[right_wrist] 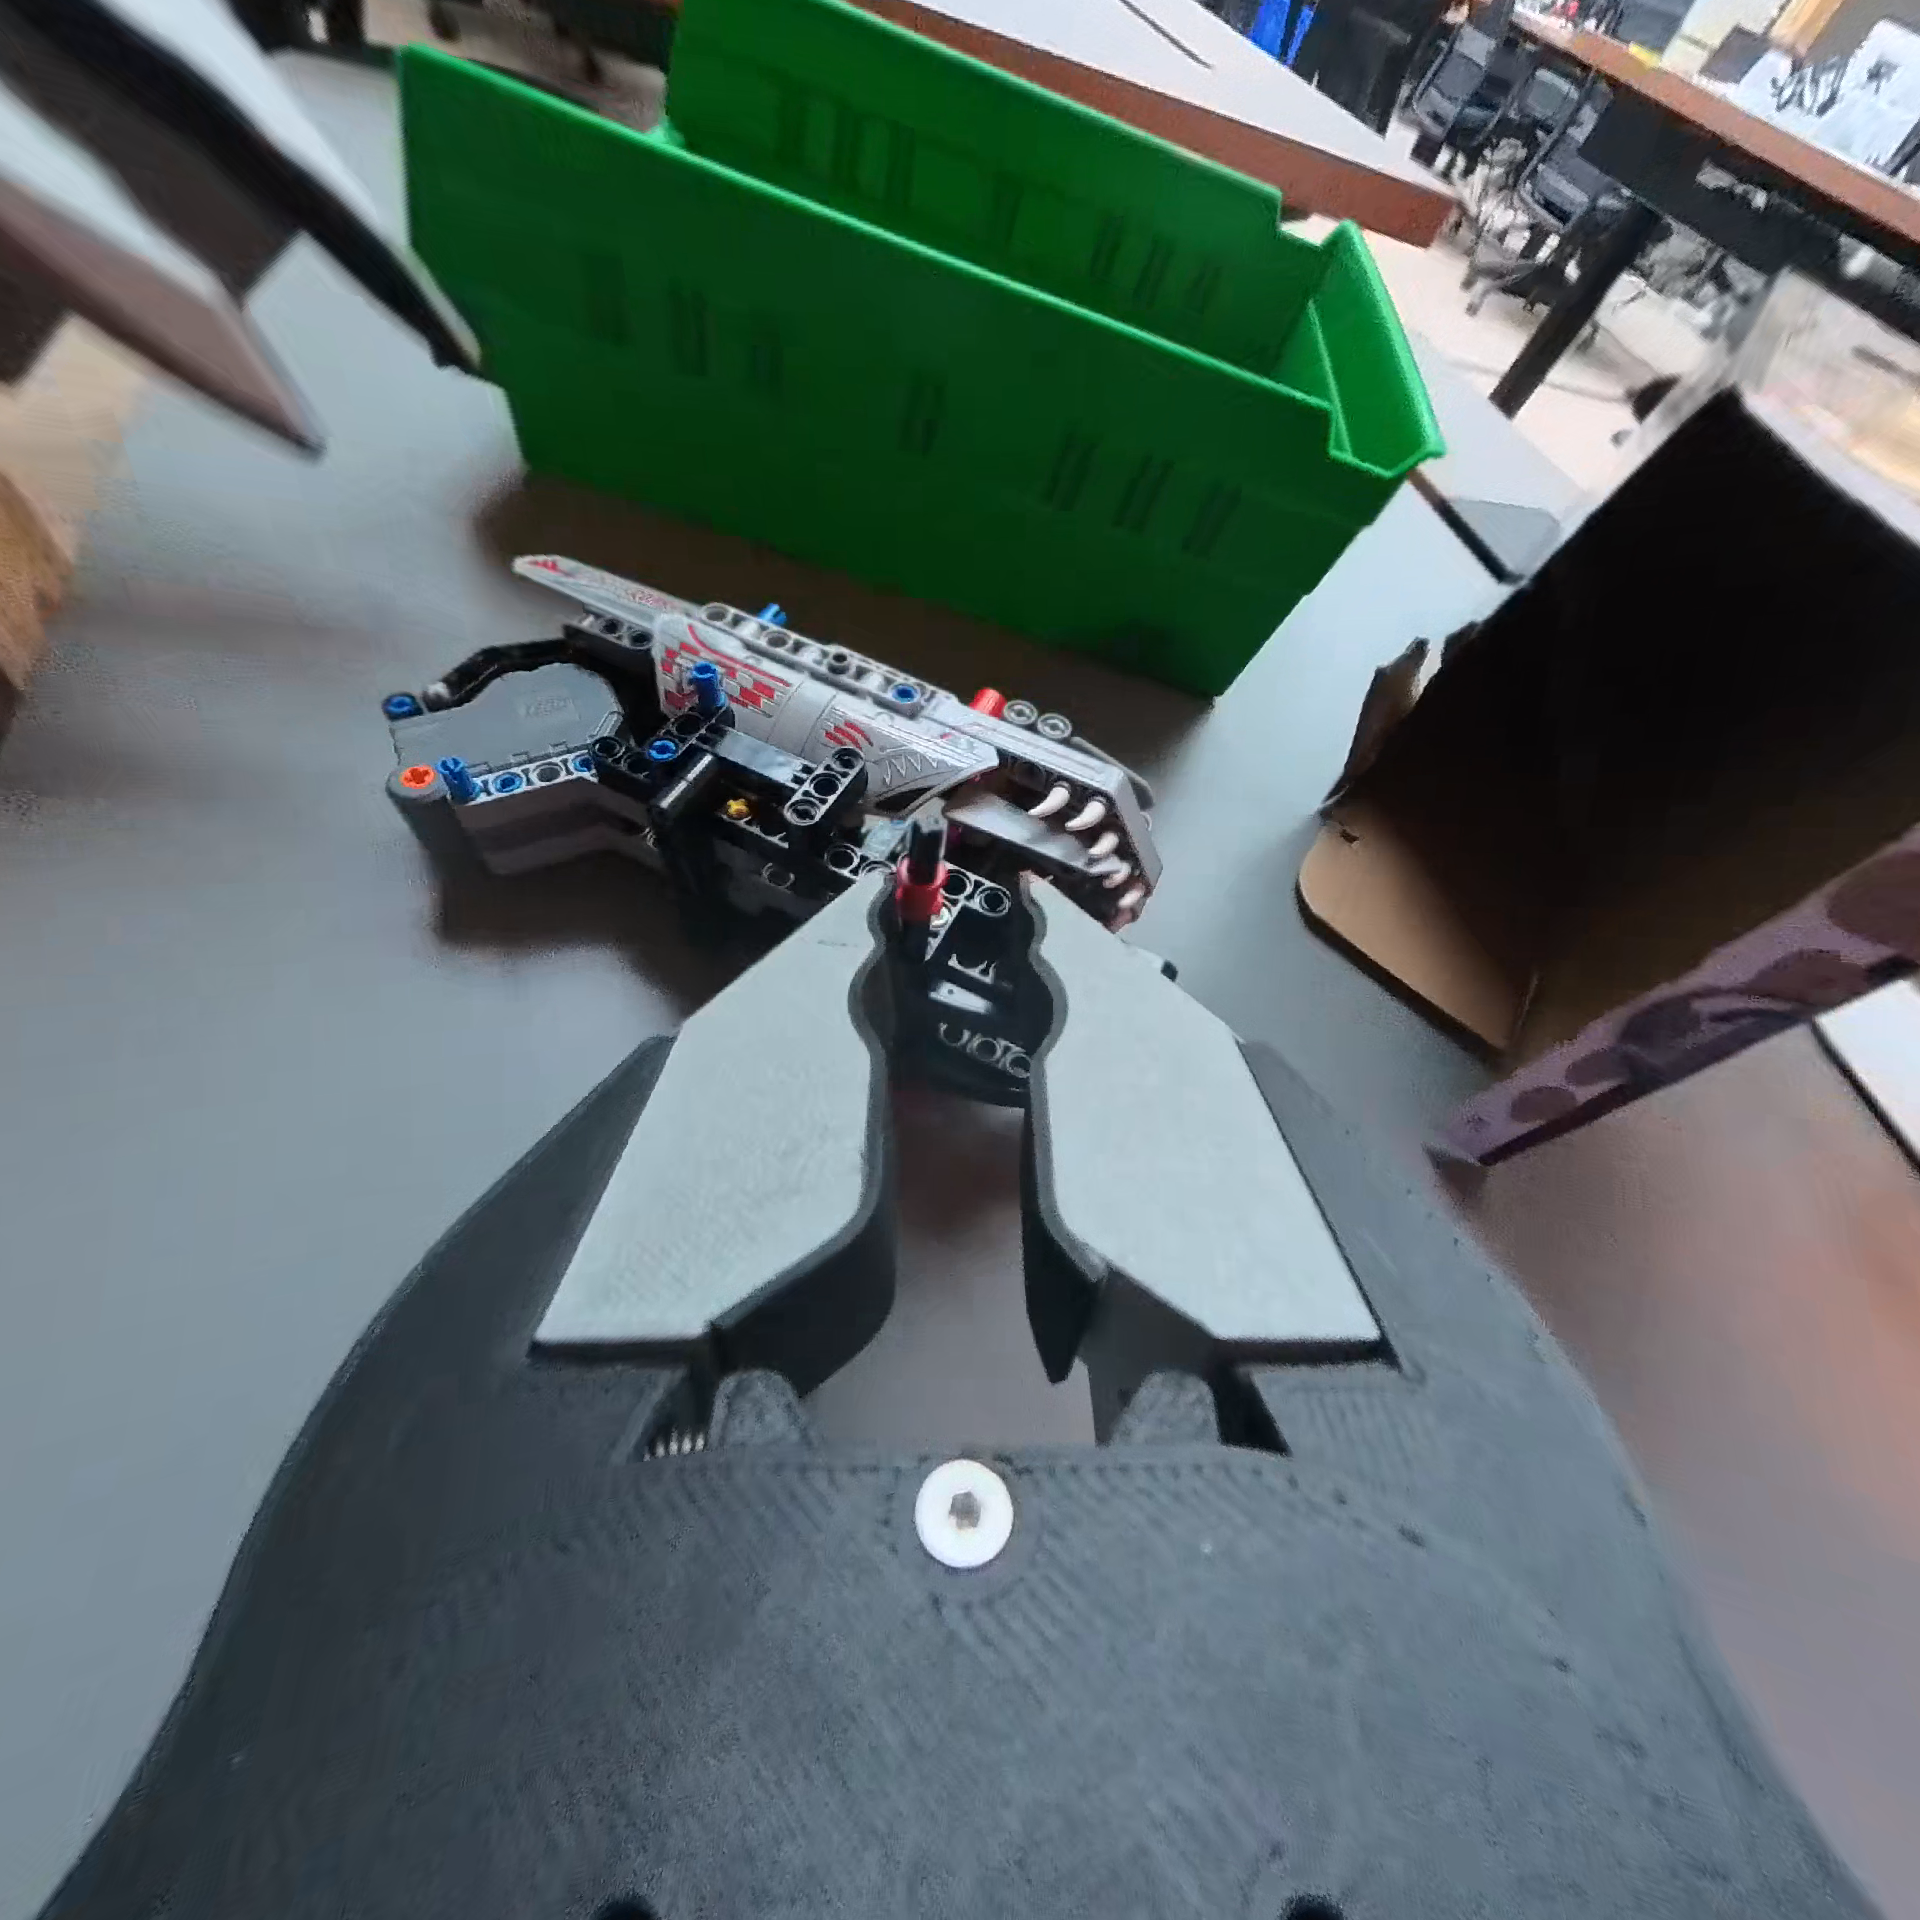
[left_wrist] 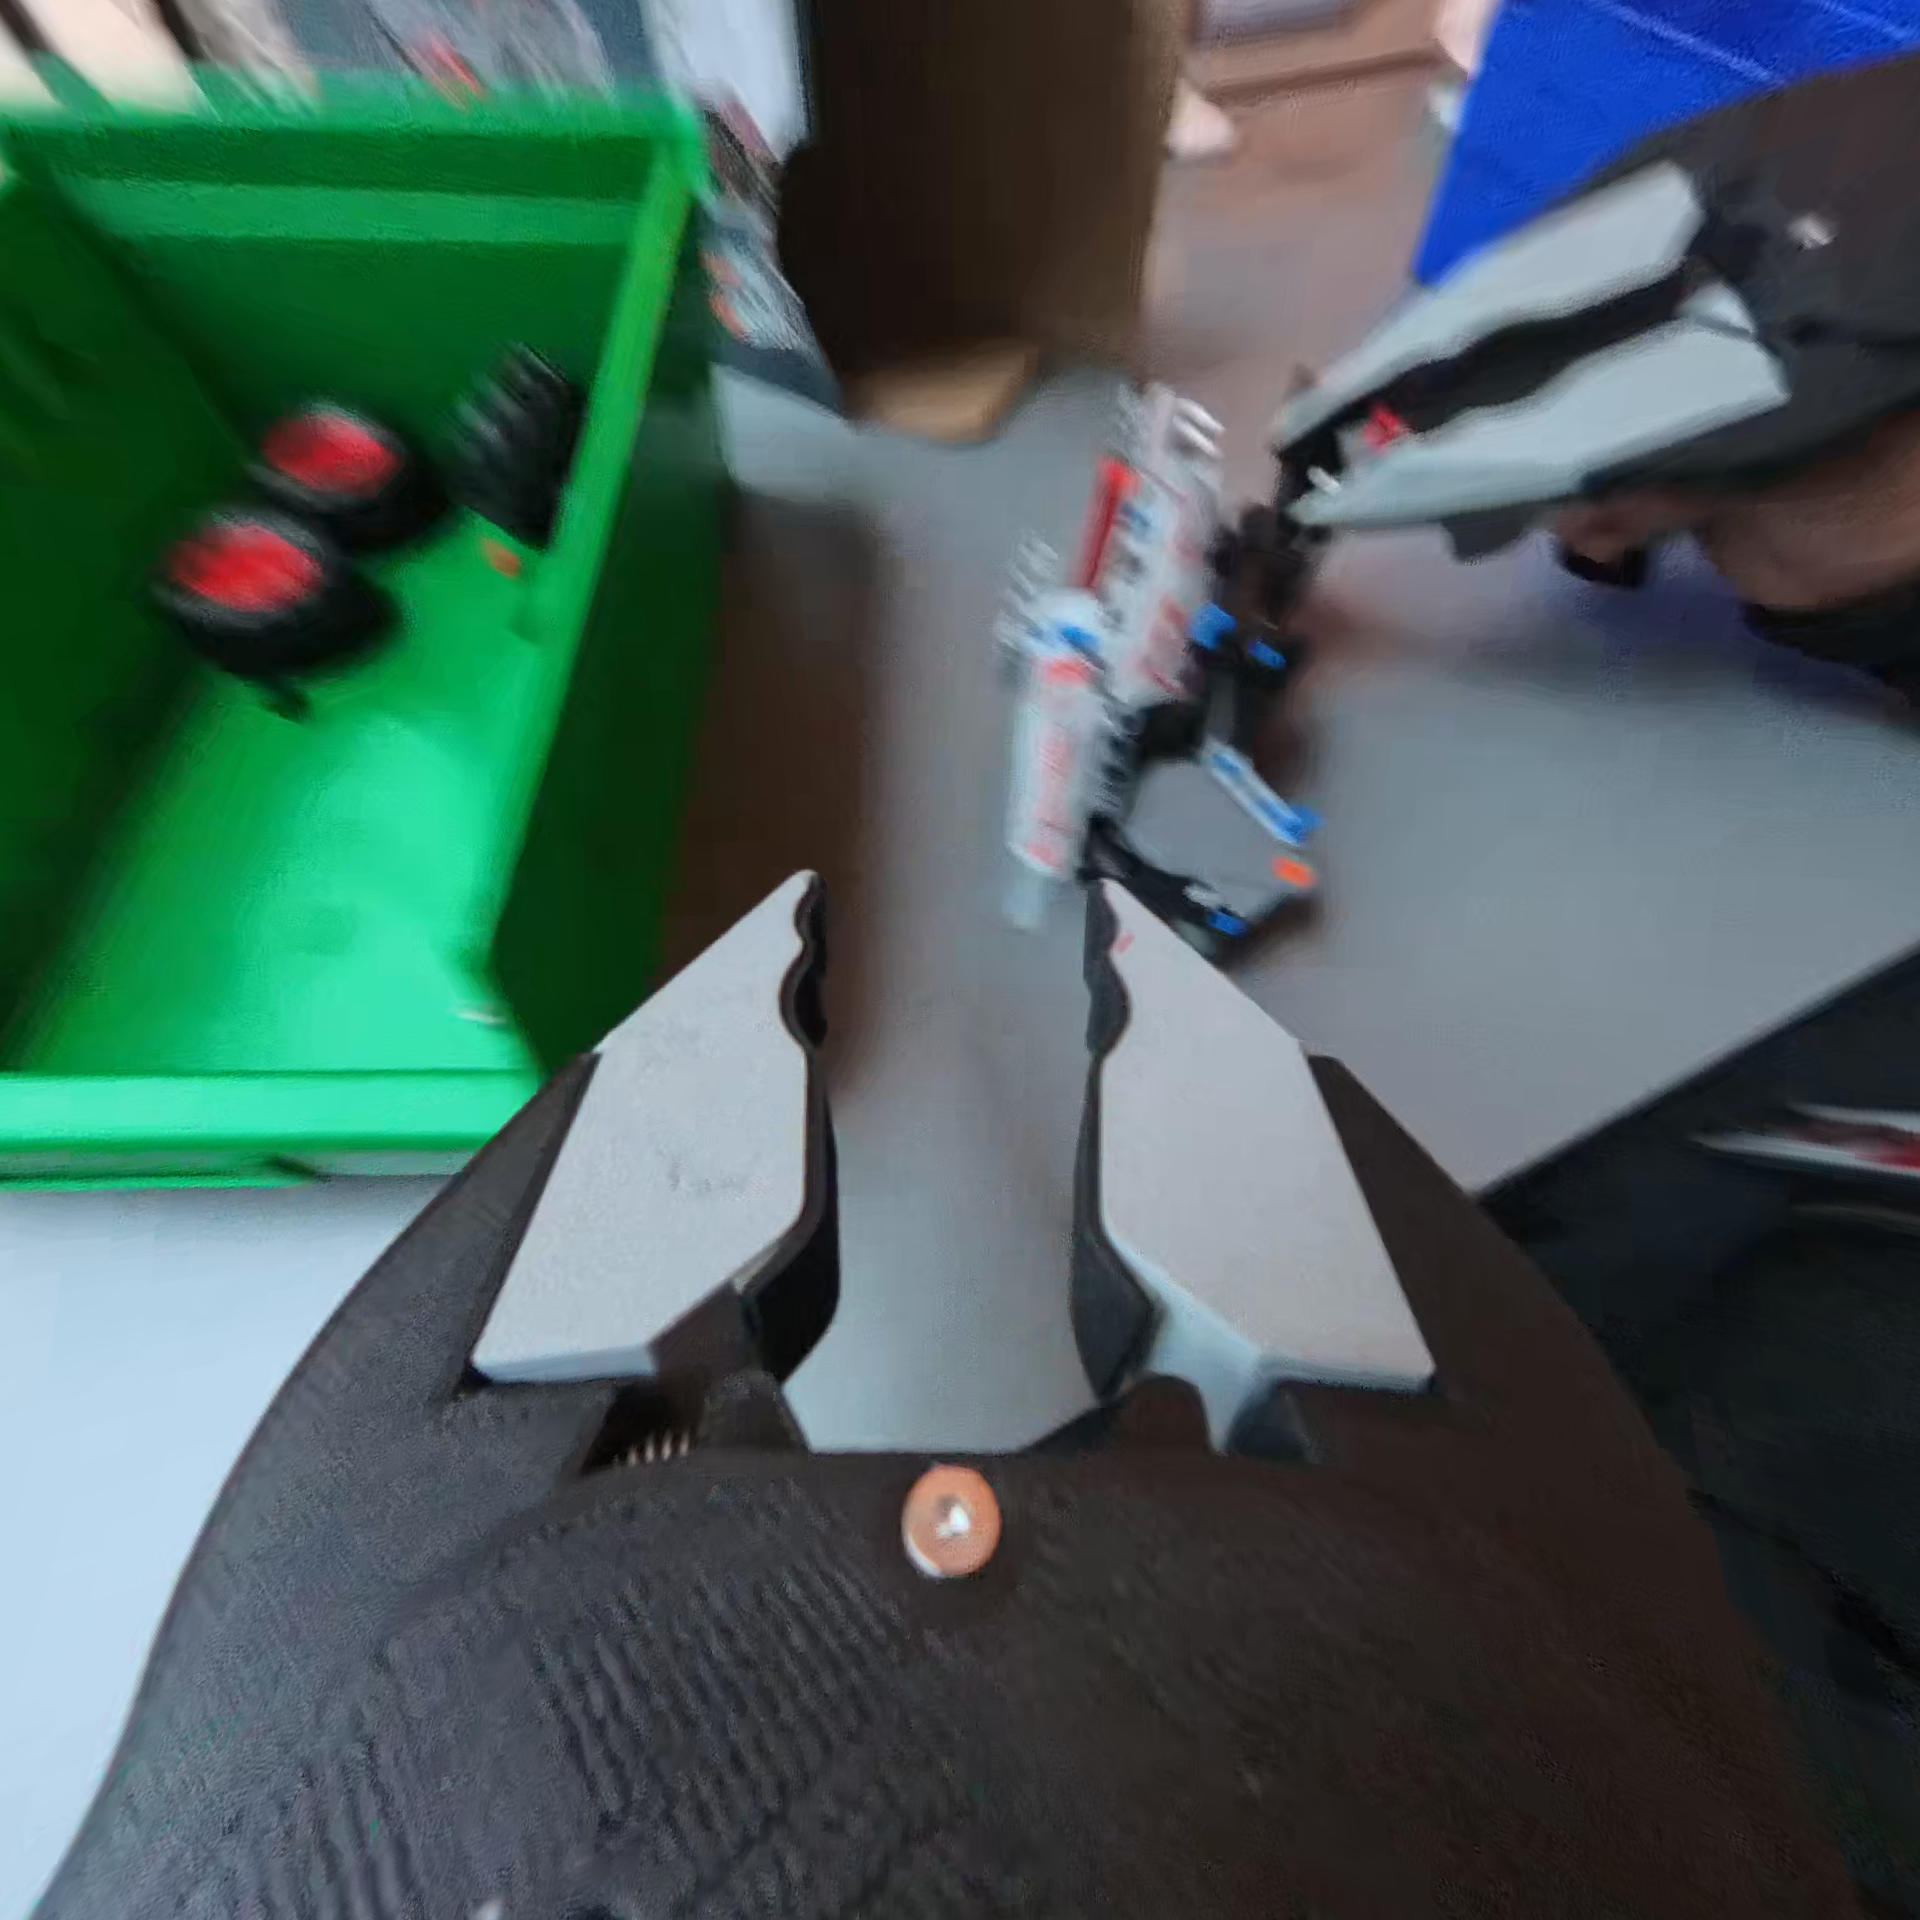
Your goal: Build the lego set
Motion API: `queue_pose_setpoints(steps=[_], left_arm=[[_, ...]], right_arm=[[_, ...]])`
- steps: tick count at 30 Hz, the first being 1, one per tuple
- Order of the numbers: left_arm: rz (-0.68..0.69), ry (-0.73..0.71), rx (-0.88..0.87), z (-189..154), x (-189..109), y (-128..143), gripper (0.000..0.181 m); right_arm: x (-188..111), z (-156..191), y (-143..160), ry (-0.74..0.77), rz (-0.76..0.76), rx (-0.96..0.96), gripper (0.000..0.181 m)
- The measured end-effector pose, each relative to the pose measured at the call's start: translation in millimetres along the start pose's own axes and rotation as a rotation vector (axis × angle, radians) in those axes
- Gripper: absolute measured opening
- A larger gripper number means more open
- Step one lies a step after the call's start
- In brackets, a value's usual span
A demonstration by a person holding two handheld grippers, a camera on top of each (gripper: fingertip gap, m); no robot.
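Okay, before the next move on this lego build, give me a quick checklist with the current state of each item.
1. Right gripper grips a black piece with a red pin: ok.
2. Left gripper open and empty: ok.
3. Lego model lies flat on the table: ok.
4. Wheels available in the green bin: ok.
5. Held piece aligned with its mounting hole: cannot tell.

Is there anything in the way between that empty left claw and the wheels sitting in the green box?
Nothing visible blocks it. The open left claw hovers over bare grey table, and the two red-hubbed black wheels lie uncovered in the open-topped green plastic bin; only its near side wall must be cleared.
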State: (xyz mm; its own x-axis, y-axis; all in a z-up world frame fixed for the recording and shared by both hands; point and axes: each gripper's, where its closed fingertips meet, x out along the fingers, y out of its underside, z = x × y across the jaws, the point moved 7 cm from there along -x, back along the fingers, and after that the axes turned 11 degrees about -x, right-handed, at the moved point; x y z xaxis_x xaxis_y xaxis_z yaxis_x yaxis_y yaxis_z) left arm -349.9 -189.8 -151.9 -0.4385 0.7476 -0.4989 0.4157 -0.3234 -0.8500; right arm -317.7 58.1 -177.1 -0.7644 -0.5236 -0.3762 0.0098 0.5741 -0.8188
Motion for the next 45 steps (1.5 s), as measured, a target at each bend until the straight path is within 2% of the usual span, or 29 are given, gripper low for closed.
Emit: queue_pose_setpoints(steps=[3,4,5,6,7,8,11,13,14,16,17,19,21,23,24,25,26,29,30,31,34,35,36,37,40,42,43,45], left_arm=[[-0.112,-0.331,0.143,30,-25,-29,0.062],[-0.135,-0.449,0.192,43,-28,-34,0.057],[-0.132,-0.540,0.241,56,-26,-38,0.037],[-0.069,-0.581,0.247,68,-18,-36,0.010],[0.032,-0.554,0.201,75,-7,-30,0.000],[0.081,-0.527,0.118,80,2,-26,0.000],[0.078,-0.302,-0.054,71,19,-23,0.000],[0.071,-0.234,-0.155,63,22,-25,0.031],[0.048,-0.168,-0.195,56,20,-27,0.038],[-0.063,0.002,-0.254,35,14,-36,0.031],[-0.085,0.056,-0.267,26,12,-39,0.038],[-0.043,0.052,-0.262,15,13,-39,0.071],[-0.006,0.003,-0.201,9,18,-36,0.070],[0.029,-0.120,-0.127,16,29,-32,0.054],[0.040,-0.089,-0.117,14,37,-29,0.049],[0.026,-0.017,-0.137,9,43,-30,0.028],[0.014,-0.011,-0.162,9,47,-32,0.016],[-0.016,-0.203,-0.094,18,57,-41,0.005],[-0.009,-0.229,-0.094,17,60,-43,0.005],[0.004,-0.225,-0.104,13,60,-45,0.010],[-0.065,-0.165,-0.136,-9,49,-54,0.051],[-0.078,-0.147,-0.134,-19,43,-55,0.058],[-0.068,-0.099,-0.123,-31,40,-52,0.046],[-0.040,-0.045,-0.121,-43,38,-48,0.044],[0.075,0.056,-0.115,-64,44,-30,0.058],[0.116,0.051,-0.111,-59,56,-20,0.057],[0.137,0.057,-0.121,-55,62,-16,0.058],[0.182,0.145,-0.168,-52,75,-9,0.059]], right_arm=[[-16,6,6,0.027,-0.054,-0.059,0.017],[-18,5,6,0.033,-0.042,-0.046,0.017],[-18,3,6,0.043,-0.033,-0.033,0.017],[-17,2,6,0.052,-0.039,-0.021,0.017],[-15,2,7,0.054,-0.049,-0.013,0.017],[-15,2,7,0.052,-0.052,-0.012,0.017],[-16,4,9,0.053,-0.056,-0.036,0.017],[-16,3,10,0.054,-0.049,-0.037,0.017],[-16,3,11,0.055,-0.045,-0.034,0.017],[-17,1,12,0.055,-0.042,-0.021,0.017],[-18,0,13,0.052,-0.042,-0.005,0.017],[-19,-2,14,0.042,-0.044,0.028,0.017],[-20,-3,15,0.039,-0.042,0.048,0.017],[-20,-4,16,0.042,-0.042,0.053,0.017],[-19,-5,16,0.047,-0.043,0.051,0.017],[-19,-5,17,0.052,-0.042,0.051,0.017],[-20,-5,17,0.060,-0.039,0.048,0.017],[-22,-9,17,0.103,-0.030,0.043,0.029],[-22,-10,18,0.103,-0.028,0.049,0.032],[-21,-11,18,0.103,-0.023,0.056,0.036],[-22,-12,19,0.104,-0.021,0.068,0.042],[-21,-12,20,0.098,-0.010,0.069,0.041],[-20,-11,21,0.083,0.004,0.064,0.028],[-20,-10,21,0.076,0.010,0.054,0.017],[-21,-9,22,0.062,-0.006,0.037,0.016],[-21,-9,22,0.052,-0.006,0.034,0.013],[-21,-8,22,0.047,-0.007,0.027,0.005],[-22,-5,21,0.035,-0.020,0.005,0.005]])
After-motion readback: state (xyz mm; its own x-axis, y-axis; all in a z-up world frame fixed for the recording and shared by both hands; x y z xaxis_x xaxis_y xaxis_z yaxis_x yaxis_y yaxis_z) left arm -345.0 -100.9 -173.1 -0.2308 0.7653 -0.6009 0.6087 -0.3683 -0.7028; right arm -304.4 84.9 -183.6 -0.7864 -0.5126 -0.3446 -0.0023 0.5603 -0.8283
